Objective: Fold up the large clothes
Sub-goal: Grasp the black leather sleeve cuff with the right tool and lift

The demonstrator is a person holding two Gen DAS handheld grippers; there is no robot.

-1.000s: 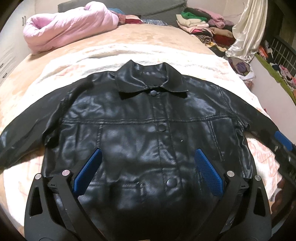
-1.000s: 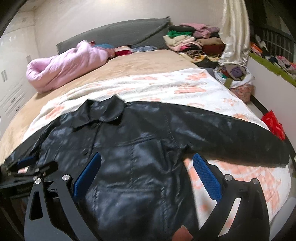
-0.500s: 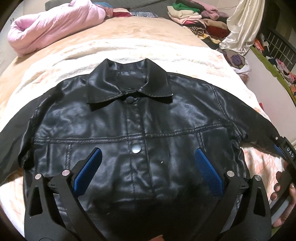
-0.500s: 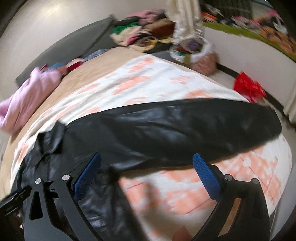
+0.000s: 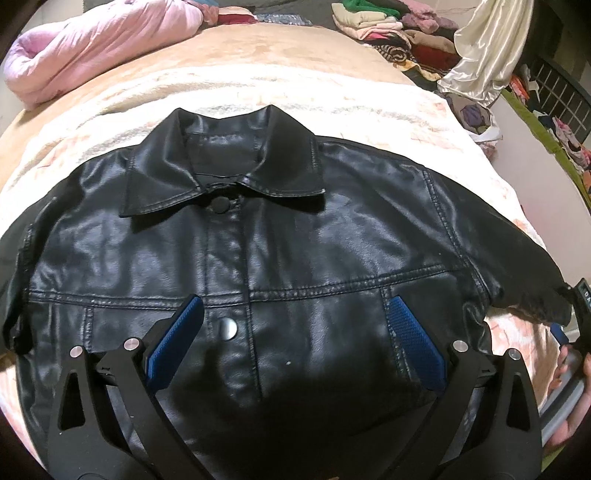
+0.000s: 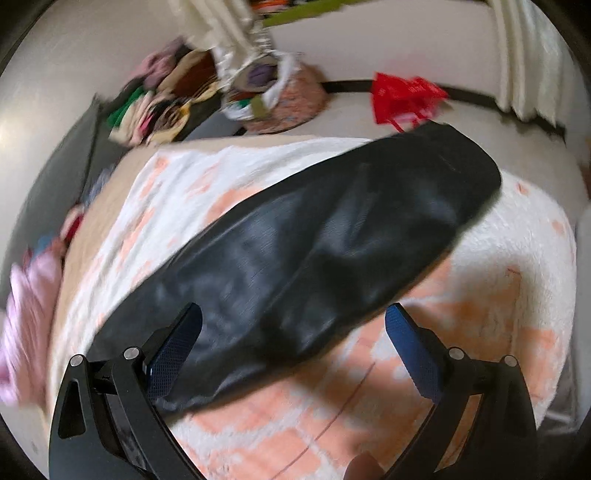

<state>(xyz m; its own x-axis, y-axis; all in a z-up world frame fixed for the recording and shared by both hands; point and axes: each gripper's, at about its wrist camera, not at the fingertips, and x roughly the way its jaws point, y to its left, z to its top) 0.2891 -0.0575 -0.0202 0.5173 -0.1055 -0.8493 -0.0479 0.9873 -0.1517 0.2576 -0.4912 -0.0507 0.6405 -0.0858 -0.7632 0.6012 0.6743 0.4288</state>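
Note:
A black leather jacket (image 5: 295, 251) lies flat and face up on the bed, buttoned, collar away from me. My left gripper (image 5: 295, 332) is open and empty, hovering over the jacket's chest near a silver snap. My right gripper (image 6: 295, 332) is open and empty above the jacket's right sleeve (image 6: 332, 236), which stretches out over the blanket toward the bed's corner. The right gripper also shows at the right edge of the left wrist view (image 5: 569, 325), beside the sleeve's cuff.
A white and peach blanket (image 6: 480, 295) covers the bed. A pink quilt (image 5: 92, 48) lies at the far left. Folded clothes (image 5: 388, 26) are stacked at the head. A basket of clothes (image 6: 280, 99) and a red bag (image 6: 402, 96) stand on the floor.
My left gripper has moved up the jacket from the hem toward the chest. My right gripper has swung right, from the jacket's body to over the sleeve. Both stay open.

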